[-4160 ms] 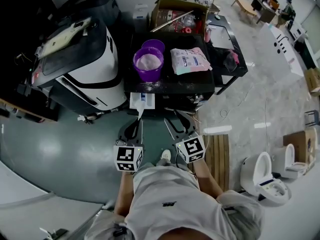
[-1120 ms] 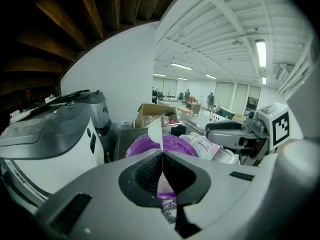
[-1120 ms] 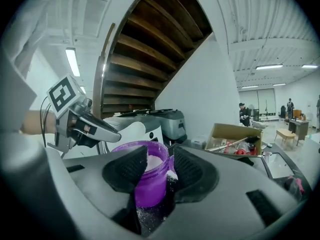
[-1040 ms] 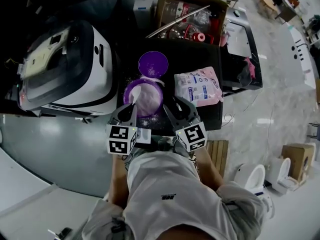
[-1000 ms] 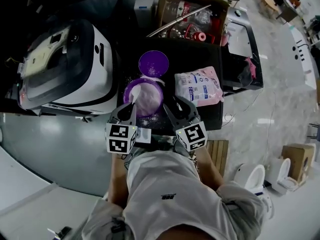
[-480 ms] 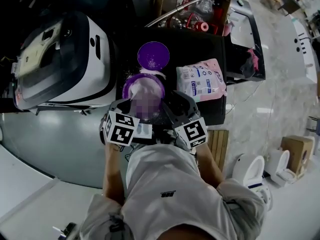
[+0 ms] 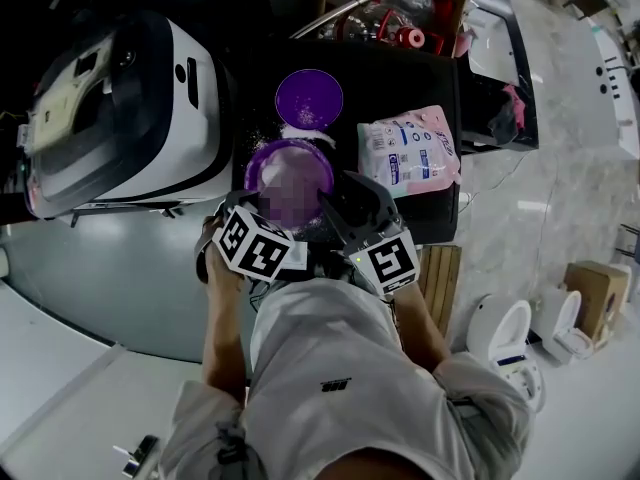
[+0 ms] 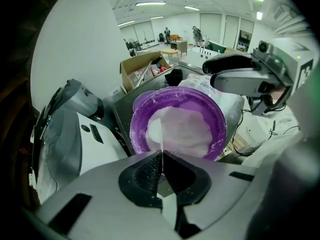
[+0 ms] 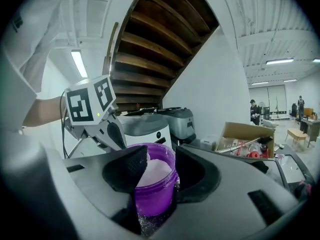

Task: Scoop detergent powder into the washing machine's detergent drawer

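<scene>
Head view: black table [image 7: 400, 73] (pale floor [image 7: 540, 193])

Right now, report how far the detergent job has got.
Done: the lid lies off, beyond the open purple jar. In hand: the right claw grips the jar, and the left claw, shut on the white scoop, holds it at the powder. Left: lifting a scoopful and tipping it into the detergent drawer, which these views do not clearly show.

No legible text (pink pouch [image 7: 410, 153] print too small).
</scene>
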A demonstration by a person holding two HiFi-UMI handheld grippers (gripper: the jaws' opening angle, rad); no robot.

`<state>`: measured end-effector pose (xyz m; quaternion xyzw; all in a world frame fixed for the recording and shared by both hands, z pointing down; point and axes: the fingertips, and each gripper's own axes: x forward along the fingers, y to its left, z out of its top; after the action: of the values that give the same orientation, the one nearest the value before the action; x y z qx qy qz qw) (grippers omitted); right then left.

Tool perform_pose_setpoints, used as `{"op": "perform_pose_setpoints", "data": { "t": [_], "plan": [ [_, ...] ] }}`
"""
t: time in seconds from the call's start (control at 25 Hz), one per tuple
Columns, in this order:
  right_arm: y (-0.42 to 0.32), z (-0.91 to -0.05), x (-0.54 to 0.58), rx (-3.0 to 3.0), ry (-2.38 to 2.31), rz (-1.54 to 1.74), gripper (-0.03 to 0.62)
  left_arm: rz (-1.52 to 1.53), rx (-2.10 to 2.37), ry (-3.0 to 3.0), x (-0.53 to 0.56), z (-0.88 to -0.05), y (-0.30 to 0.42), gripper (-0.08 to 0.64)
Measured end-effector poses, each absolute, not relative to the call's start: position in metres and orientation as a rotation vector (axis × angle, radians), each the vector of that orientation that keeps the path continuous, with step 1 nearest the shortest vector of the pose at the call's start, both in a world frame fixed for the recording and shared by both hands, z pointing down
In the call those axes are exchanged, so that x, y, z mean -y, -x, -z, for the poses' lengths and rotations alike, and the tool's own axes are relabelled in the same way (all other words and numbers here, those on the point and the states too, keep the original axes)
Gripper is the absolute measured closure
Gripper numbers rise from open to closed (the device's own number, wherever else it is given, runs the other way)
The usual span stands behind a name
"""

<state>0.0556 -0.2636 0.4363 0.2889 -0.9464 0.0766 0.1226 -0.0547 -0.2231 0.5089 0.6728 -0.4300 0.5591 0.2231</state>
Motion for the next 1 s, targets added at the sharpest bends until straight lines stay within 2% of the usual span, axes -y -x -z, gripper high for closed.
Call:
{"op": "perform_pose_setpoints", "data": {
  "t": [0.2, 1.0],
  "plan": [
    [-0.056, -0.432, 0.271, 2.789, -0.85, -0.195, 0.426, -1.632, 1.071, -1.817, 0.222, -0.518, 0.048, 0.545],
    [-0.068, -0.429, 0.283, 2.793, -0.907, -0.252, 0.426, -1.483, 0.715, -1.83, 0.209, -0.528, 0.011, 0.545]
  ]
}}
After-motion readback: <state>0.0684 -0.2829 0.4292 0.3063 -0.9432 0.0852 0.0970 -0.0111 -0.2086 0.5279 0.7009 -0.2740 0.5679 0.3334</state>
